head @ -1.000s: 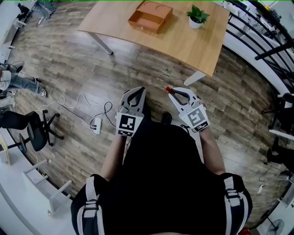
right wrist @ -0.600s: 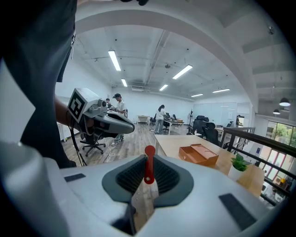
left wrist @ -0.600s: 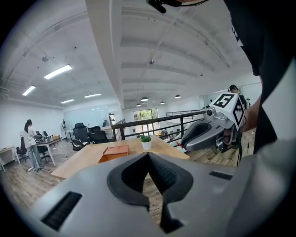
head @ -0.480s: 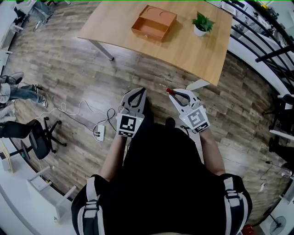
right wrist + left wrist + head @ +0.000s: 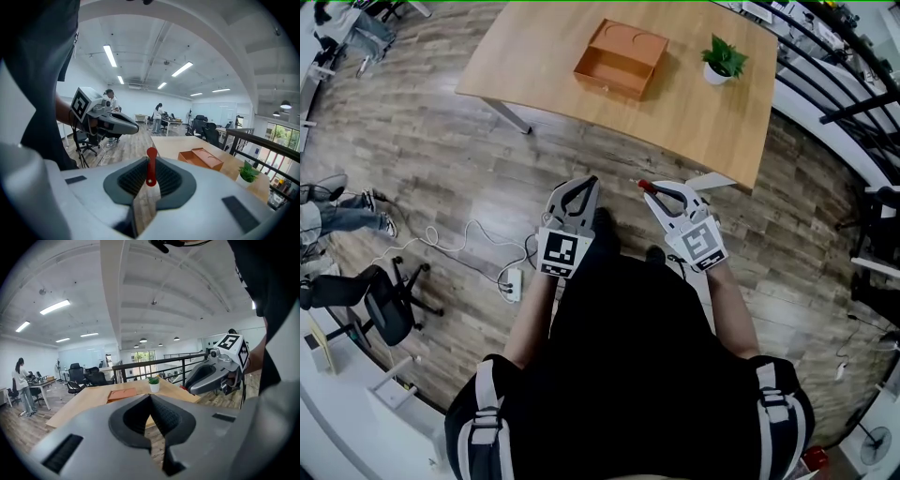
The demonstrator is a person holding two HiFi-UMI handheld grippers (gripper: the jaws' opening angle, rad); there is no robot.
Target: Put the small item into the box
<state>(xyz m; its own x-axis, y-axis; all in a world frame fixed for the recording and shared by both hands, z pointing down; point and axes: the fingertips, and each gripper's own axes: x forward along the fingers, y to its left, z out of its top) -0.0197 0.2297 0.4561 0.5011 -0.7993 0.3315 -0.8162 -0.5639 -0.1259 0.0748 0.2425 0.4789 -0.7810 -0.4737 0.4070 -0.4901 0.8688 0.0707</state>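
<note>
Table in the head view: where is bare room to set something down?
The table is bare left of the box and along its near edge in front of the box and plant. The gap between box and plant is narrower.

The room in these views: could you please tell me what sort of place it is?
Probably an open-plan office: swivel chairs, a person standing at a desk, and ceiling strip lights.

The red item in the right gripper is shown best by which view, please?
The right gripper view: the red item stands upright, pinched in the right gripper. The head view shows only its tip; the left gripper view shows barely a red speck.
</note>
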